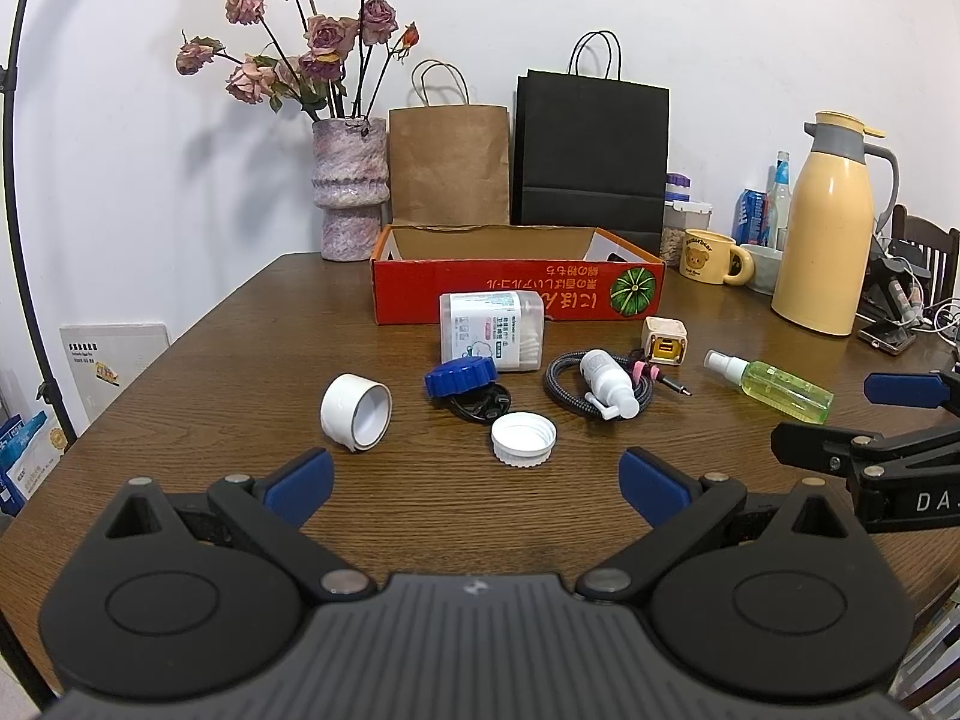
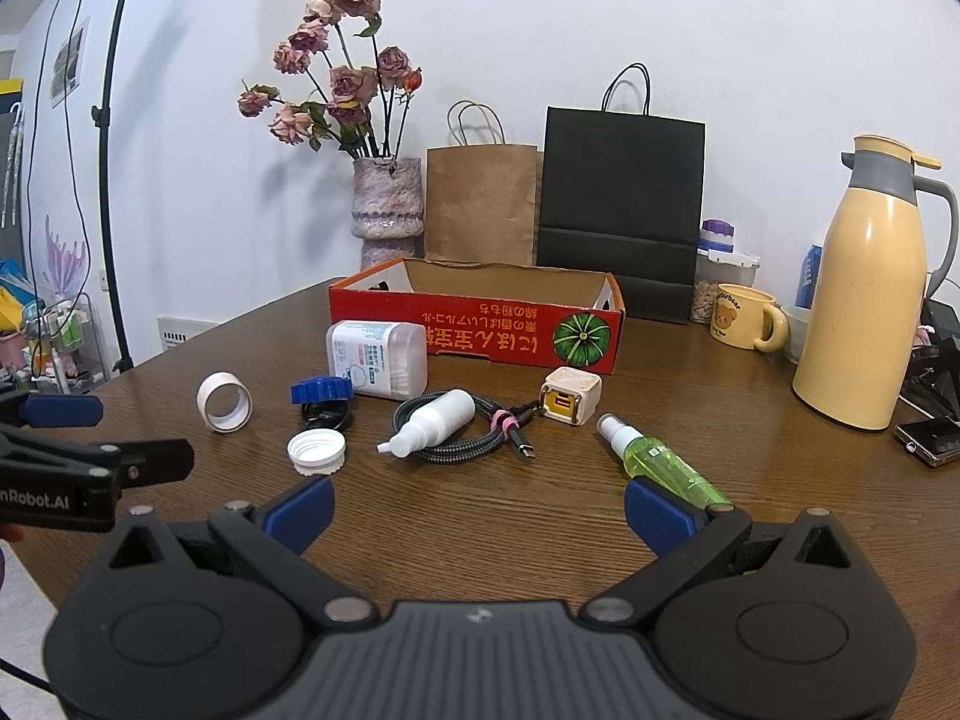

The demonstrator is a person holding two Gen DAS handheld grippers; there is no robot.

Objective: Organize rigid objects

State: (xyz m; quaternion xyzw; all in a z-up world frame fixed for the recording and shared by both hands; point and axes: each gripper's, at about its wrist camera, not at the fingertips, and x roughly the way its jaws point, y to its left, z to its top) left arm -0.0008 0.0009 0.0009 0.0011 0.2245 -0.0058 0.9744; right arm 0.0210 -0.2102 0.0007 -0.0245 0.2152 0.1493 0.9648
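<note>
An empty red cardboard box [image 1: 516, 294] [image 2: 480, 327] stands at the back of the brown table. In front of it lie a cotton-swab box [image 1: 492, 330] [image 2: 378, 360], a white tape roll [image 1: 355, 413] [image 2: 225, 402], a blue cap [image 1: 461, 375] [image 2: 318, 390], a white cap [image 1: 523, 438] [image 2: 316, 451], a white spray bottle [image 1: 606, 384] [image 2: 432, 420] on a coiled braided cable [image 1: 564, 387] [image 2: 468, 450], a cream charger cube [image 1: 665, 341] [image 2: 570, 396] and a green spray bottle [image 1: 774, 387] [image 2: 660, 465]. My left gripper [image 1: 477, 489] [image 2: 90, 435] is open and empty near the white cap. My right gripper [image 2: 480, 510] [image 1: 852, 420] is open and empty beside the green bottle.
At the back stand a vase of dried roses [image 1: 348, 192] [image 2: 387, 204], a brown paper bag [image 1: 450, 168] [image 2: 480, 204] and a black one [image 1: 591, 156] [image 2: 621, 198]. On the right are a yellow thermos [image 1: 825, 228] [image 2: 864, 300], a bear mug [image 1: 711, 257] [image 2: 744, 318] and a phone [image 2: 930, 441].
</note>
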